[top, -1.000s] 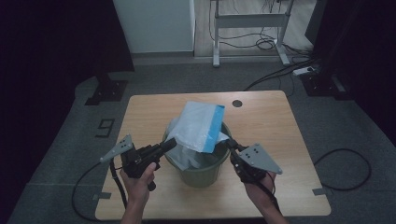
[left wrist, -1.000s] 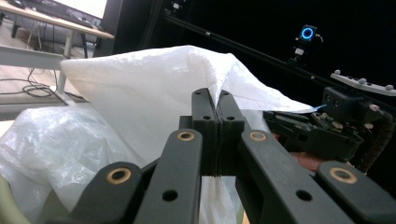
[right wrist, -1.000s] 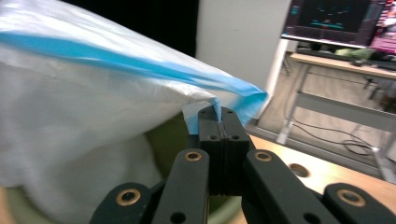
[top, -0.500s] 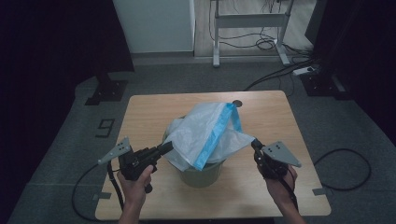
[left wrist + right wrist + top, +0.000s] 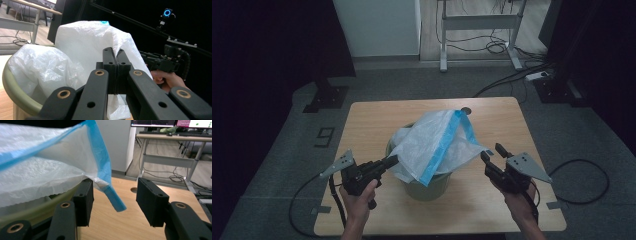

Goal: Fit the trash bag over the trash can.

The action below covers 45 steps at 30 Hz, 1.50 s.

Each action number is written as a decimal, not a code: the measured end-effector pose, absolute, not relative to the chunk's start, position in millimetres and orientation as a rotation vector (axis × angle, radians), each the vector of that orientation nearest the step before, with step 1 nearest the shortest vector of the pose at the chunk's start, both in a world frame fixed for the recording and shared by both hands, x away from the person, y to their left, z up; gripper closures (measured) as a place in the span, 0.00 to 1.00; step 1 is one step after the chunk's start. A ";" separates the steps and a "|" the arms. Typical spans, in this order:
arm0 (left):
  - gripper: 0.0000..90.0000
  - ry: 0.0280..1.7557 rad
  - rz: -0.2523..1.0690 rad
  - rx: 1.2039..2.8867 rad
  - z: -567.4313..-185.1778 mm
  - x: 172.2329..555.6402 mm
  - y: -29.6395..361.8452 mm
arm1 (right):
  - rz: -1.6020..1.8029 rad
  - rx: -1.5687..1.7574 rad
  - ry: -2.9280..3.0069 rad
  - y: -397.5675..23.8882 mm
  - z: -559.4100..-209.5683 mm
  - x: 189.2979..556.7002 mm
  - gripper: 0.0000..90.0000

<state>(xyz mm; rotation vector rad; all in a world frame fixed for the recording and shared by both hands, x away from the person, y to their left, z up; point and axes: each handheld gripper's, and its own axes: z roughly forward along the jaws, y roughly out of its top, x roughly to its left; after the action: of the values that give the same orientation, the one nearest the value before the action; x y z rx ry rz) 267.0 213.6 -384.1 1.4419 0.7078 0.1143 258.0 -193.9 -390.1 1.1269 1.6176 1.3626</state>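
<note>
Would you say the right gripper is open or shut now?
Open: the right gripper has just been opening, and the bag's blue corner hangs loose between its jaws.

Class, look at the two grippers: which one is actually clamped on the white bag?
The left gripper: its fingers are shut on a fold of the bag. The right gripper stands open, the bag's blue corner loose between its fingers.

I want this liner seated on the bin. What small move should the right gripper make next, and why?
Probably close the right gripper on the bag's blue-edged corner. Its jaws have just been opening, the corner hangs loose between them, and the left gripper pinches the opposite edge over the green bin.
</note>
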 end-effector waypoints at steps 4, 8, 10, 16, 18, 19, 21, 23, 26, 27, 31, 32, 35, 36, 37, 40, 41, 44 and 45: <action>0.99 0.716 0.114 1.433 -385.2 267.2 213.7 | 1.337 1.183 1.649 -208.2 -393.2 255.7 0.50; 0.99 0.720 0.114 1.430 -385.6 268.3 213.2 | 1.335 1.230 1.700 -217.7 -404.8 257.1 0.49; 0.99 0.721 0.117 1.430 -385.6 268.5 212.2 | 1.331 1.246 1.719 -222.8 -411.2 255.5 0.49; 0.99 0.720 0.114 1.433 -386.3 269.2 208.8 | 1.375 1.225 1.718 -228.6 -413.0 245.3 0.48; 0.99 0.719 0.114 1.433 -386.6 268.8 208.3 | 1.407 1.210 1.715 -224.5 -408.6 245.9 0.48; 0.99 0.721 0.114 1.430 -386.7 268.5 208.3 | 1.407 1.210 1.715 -224.5 -408.6 245.9 0.48; 0.99 0.723 0.116 1.425 -386.9 268.1 208.9 | 1.432 1.198 1.723 -218.6 -406.0 249.2 0.48; 0.99 0.724 0.114 1.416 -387.1 267.7 210.1 | 1.460 1.185 1.729 -210.4 -403.2 254.2 0.49; 0.99 0.721 0.108 1.405 -387.5 267.0 211.7 | 1.512 1.164 1.751 -190.2 -398.2 267.2 0.54; 0.99 0.721 0.108 1.405 -387.4 266.8 212.1 | 1.512 1.164 1.751 -190.2 -398.2 267.2 0.54; 0.99 0.720 0.103 1.393 -387.5 266.3 214.4 | 1.550 1.154 1.767 -172.6 -396.0 280.7 0.58; 0.99 0.721 0.101 1.391 -387.6 266.4 214.9 | 1.555 1.154 1.769 -168.2 -395.6 285.3 0.58; 0.99 0.722 0.097 1.382 -388.3 266.6 215.9 | 1.558 1.164 1.773 -160.2 -395.5 296.0 0.59; 0.99 0.722 0.095 1.380 -388.5 266.7 216.2 | 1.558 1.166 1.774 -158.9 -395.6 298.0 0.60; 0.99 0.722 0.094 1.380 -388.7 266.7 216.5 | 1.560 1.168 1.774 -157.8 -395.9 300.4 0.60; 0.99 0.723 0.092 1.376 -388.9 267.1 216.7 | 1.567 1.186 1.768 -156.6 -397.5 306.8 0.62; 0.99 0.723 0.091 1.376 -389.0 267.2 216.6 | 1.569 1.192 1.770 -156.3 -398.2 308.4 0.63; 0.99 0.724 0.089 1.378 -389.3 268.1 216.3 | 1.576 1.196 1.761 -156.0 -399.7 312.3 0.64; 0.99 0.724 0.088 1.376 -389.5 268.4 216.0 | 1.579 1.199 1.755 -155.9 -399.8 313.6 0.65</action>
<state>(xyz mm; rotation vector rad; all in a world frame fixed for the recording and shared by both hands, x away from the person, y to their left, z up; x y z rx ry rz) 268.4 216.0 -389.5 1.3760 0.7237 0.0883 313.6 -155.9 -399.8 1.1988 1.7547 1.5789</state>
